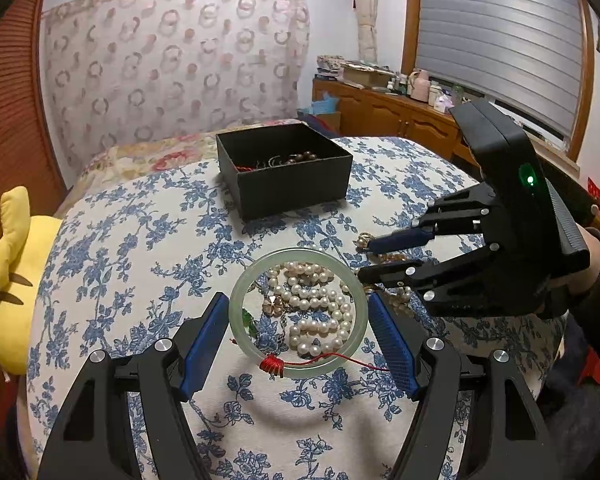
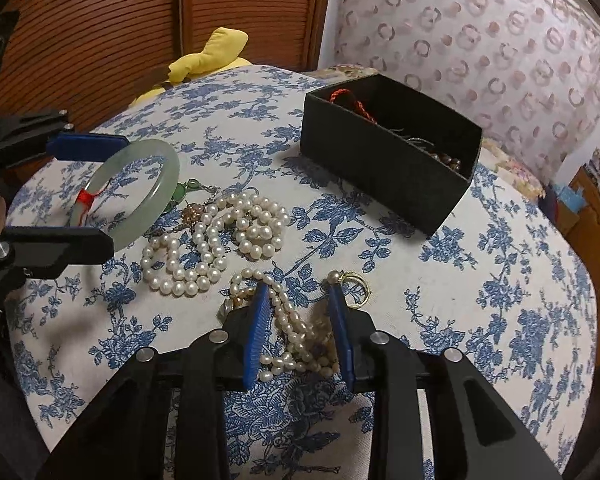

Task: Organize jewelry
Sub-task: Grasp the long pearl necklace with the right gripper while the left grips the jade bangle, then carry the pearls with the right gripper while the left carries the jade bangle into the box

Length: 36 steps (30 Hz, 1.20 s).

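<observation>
My left gripper [image 1: 298, 296] is shut on a pale green jade bangle [image 1: 236, 300] with red cord [image 1: 274, 365] wound on its rim; in the right wrist view the bangle [image 2: 156, 196] tilts up off the cloth. A heap of white pearl strands [image 2: 216, 240] lies beside it. My right gripper [image 2: 300, 286] points down at a smaller pearl strand [image 2: 296, 332], which lies between its narrow jaws; I see no squeeze on it. Gold hoops [image 2: 356, 284] lie at its right fingertip. The black box [image 1: 292, 184] stands behind with beads and red cord inside.
Everything rests on a rounded cushion covered in blue floral cloth [image 2: 480, 300]. A green pendant [image 2: 178, 192] and a flower brooch [image 2: 190, 214] lie near the bangle. A yellow plush toy [image 1: 12, 280] sits at the left edge. A wooden cabinet [image 1: 400, 112] stands at the back right.
</observation>
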Each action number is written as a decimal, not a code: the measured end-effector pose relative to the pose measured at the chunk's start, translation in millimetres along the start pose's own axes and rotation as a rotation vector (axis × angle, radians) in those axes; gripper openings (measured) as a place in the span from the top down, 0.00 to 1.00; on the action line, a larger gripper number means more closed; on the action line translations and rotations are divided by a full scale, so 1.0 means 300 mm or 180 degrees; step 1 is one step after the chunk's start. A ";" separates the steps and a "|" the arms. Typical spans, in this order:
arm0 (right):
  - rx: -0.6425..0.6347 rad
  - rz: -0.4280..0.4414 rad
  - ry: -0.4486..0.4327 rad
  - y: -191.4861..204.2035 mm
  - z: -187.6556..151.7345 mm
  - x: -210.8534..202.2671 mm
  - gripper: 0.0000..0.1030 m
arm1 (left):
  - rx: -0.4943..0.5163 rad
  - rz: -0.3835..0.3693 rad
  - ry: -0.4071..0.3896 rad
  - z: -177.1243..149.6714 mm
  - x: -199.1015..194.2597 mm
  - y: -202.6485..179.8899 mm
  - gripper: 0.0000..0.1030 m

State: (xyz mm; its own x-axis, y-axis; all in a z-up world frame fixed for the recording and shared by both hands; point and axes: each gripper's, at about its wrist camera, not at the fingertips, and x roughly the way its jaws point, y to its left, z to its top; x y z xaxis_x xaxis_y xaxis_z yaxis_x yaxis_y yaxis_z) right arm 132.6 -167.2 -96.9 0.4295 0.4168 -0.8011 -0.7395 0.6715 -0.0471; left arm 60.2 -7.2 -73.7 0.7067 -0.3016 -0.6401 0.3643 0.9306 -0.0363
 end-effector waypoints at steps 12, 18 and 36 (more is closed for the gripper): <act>0.0099 -0.0018 -0.0255 -0.001 -0.035 -0.091 1.00 | -0.0037 0.0010 -0.0013 -0.001 0.010 0.009 0.34; 0.0084 0.0000 -0.0222 -0.010 -0.031 -0.097 1.00 | -0.0039 0.0009 -0.0010 -0.003 0.010 0.010 0.34; -0.0154 0.0027 0.0043 0.026 0.031 0.017 0.85 | -0.0073 0.0018 -0.0017 -0.017 0.014 0.019 0.33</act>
State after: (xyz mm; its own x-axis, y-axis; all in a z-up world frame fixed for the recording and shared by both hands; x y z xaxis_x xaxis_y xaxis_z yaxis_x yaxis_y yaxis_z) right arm 133.8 -154.0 -96.0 0.4164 0.4137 -0.8096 -0.7673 0.6376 -0.0688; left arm 62.1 -2.2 -80.6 0.7119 -0.2973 -0.6362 0.3462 0.9368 -0.0504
